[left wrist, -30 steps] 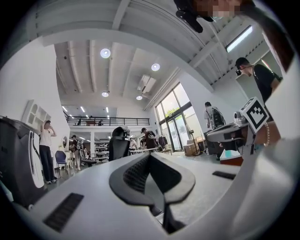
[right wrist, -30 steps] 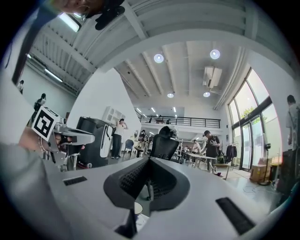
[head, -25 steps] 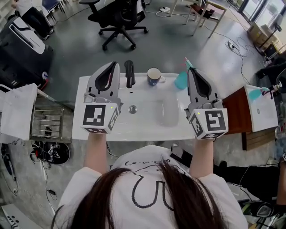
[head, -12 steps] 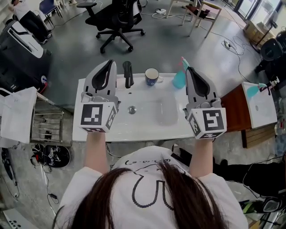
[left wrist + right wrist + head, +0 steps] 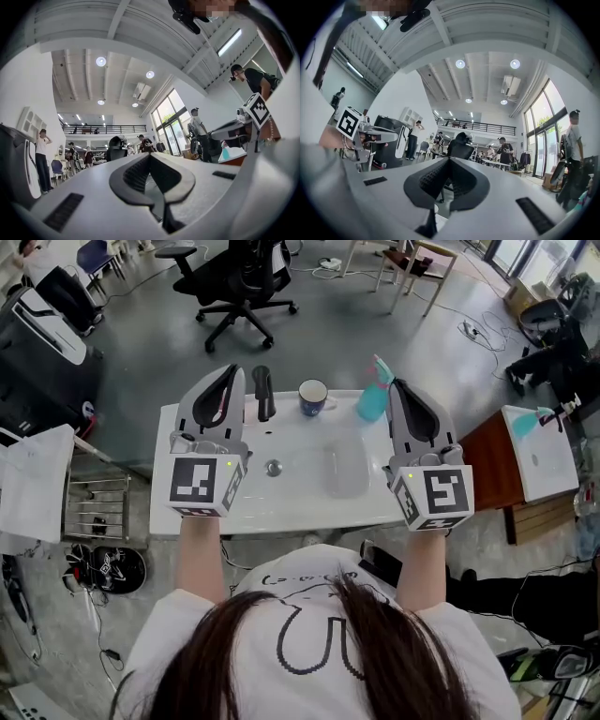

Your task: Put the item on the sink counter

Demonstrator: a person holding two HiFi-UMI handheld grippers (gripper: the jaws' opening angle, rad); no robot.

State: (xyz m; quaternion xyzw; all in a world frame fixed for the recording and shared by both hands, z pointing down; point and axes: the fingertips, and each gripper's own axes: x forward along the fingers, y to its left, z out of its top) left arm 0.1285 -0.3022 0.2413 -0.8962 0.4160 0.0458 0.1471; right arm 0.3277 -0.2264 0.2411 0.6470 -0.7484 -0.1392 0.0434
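Holding both claws over the white sink counter (image 5: 281, 507), I have my left gripper (image 5: 232, 372) and right gripper (image 5: 397, 386) clenched on nothing, placed as they were a second ago, and their cubes nearest me carry only black-and-white square markers. Past the jaw tips the teal spray bottle (image 5: 372, 401) stands on the counter's back rim just beside my right gripper, with the mug (image 5: 312, 397) and black faucet (image 5: 263, 392) to its left, none of them shifted on the counter. Farther off stands the office chair (image 5: 239, 277), and the whole scene has slid slightly up and left in the head view.
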